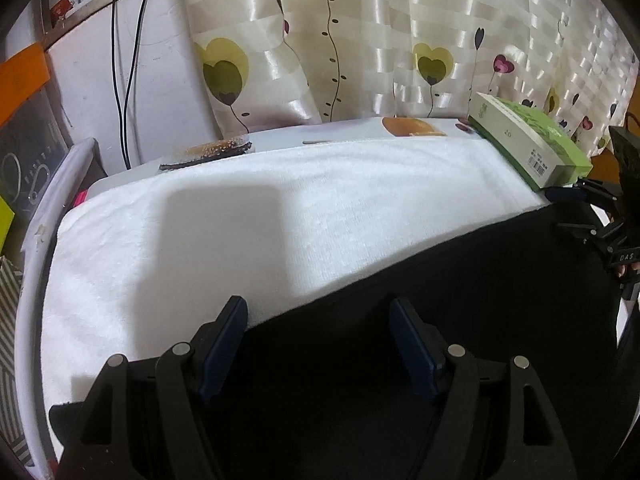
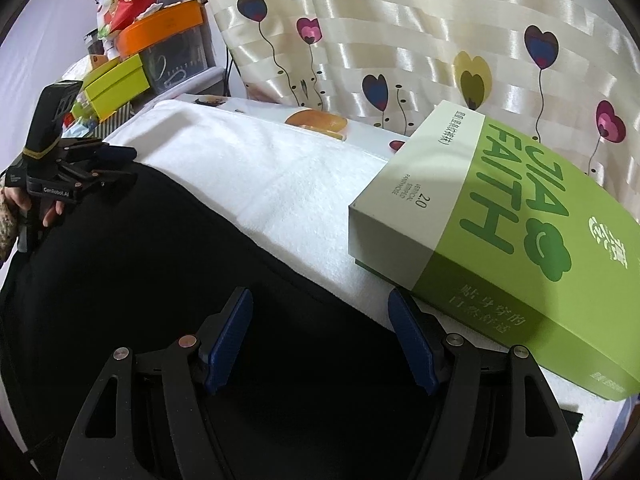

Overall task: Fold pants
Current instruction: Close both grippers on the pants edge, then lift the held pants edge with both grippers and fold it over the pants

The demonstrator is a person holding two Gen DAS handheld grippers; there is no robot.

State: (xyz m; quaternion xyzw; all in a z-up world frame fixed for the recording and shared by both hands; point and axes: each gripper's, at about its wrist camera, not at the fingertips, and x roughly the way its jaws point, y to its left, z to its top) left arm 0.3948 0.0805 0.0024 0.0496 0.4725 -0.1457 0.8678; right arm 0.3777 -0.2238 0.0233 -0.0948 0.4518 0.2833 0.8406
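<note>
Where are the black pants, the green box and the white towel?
Black pants (image 1: 440,300): left wrist view, flat middle.
Green box (image 2: 520,240): right wrist view, printed lid.
White towel (image 1: 280,208): left wrist view, bare middle.

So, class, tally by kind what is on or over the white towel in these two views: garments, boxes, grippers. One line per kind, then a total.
Black pants: 1
Green box: 1
Grippers: 2, the left gripper and the right gripper, both open over the pants
Total: 4

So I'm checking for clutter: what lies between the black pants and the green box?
Only a bare strip of white towel separates the black pants from the green box, clearest in the right wrist view.
</note>
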